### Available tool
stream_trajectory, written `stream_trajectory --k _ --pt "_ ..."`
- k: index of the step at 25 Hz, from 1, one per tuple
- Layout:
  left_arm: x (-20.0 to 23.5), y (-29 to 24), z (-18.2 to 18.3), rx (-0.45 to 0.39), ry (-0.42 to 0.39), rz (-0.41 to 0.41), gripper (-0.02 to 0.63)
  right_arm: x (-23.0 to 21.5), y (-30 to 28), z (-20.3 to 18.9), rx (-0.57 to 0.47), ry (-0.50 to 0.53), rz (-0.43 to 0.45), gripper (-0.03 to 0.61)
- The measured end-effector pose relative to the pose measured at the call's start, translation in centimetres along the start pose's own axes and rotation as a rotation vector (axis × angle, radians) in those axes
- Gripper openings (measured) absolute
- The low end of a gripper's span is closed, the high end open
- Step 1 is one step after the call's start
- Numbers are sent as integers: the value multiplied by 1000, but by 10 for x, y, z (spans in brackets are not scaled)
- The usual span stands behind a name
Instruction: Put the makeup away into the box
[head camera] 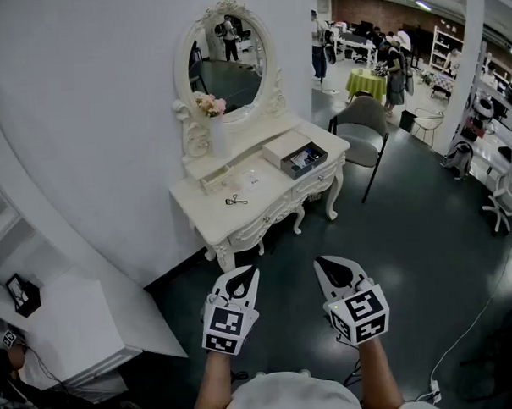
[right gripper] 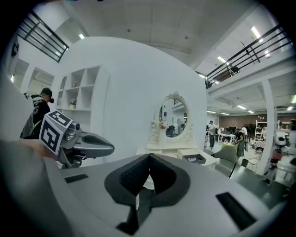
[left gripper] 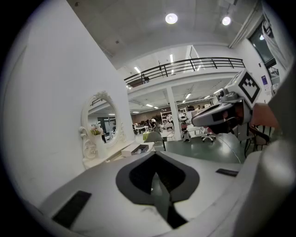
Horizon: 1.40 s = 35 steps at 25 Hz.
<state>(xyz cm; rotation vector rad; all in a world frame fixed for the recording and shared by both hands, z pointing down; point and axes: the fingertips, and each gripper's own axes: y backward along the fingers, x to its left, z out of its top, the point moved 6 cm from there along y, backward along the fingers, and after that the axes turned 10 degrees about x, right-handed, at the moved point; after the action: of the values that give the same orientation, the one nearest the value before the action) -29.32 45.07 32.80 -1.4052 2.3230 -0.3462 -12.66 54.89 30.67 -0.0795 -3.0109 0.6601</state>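
A white dressing table (head camera: 239,210) with an oval mirror (head camera: 228,61) stands against the wall ahead. On its right end sits an open box (head camera: 295,154) with small items inside, also seen as the box (right gripper: 193,157) and the box (left gripper: 138,149). A dark eyelash curler (head camera: 235,200) and some small clear items lie on the tabletop near it. My left gripper (head camera: 245,275) and right gripper (head camera: 330,267) hover side by side over the dark floor, well short of the table. Both are shut with nothing between their jaws. The right gripper (left gripper: 221,112) shows in the left gripper view, the left gripper (right gripper: 85,145) in the right one.
A vase of flowers (head camera: 212,116) stands at the mirror's left. A grey chair (head camera: 362,131) is right of the table. A low white cabinet (head camera: 66,326) stands at the left wall. People and desks fill the far room. A cable (head camera: 481,308) runs on the floor at the right.
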Motion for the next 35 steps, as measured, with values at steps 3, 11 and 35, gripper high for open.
stream_trajectory --k 3,11,35 --pt "-5 -7 5 -2 10 2 5 -12 1 0 -1 5 -3 2" --pt "-23 -15 3 31 40 45 5 -39 10 -8 -96 -101 85 2" --pt "56 -139 6 59 54 43 6 -111 -116 16 -57 -88 119 0"
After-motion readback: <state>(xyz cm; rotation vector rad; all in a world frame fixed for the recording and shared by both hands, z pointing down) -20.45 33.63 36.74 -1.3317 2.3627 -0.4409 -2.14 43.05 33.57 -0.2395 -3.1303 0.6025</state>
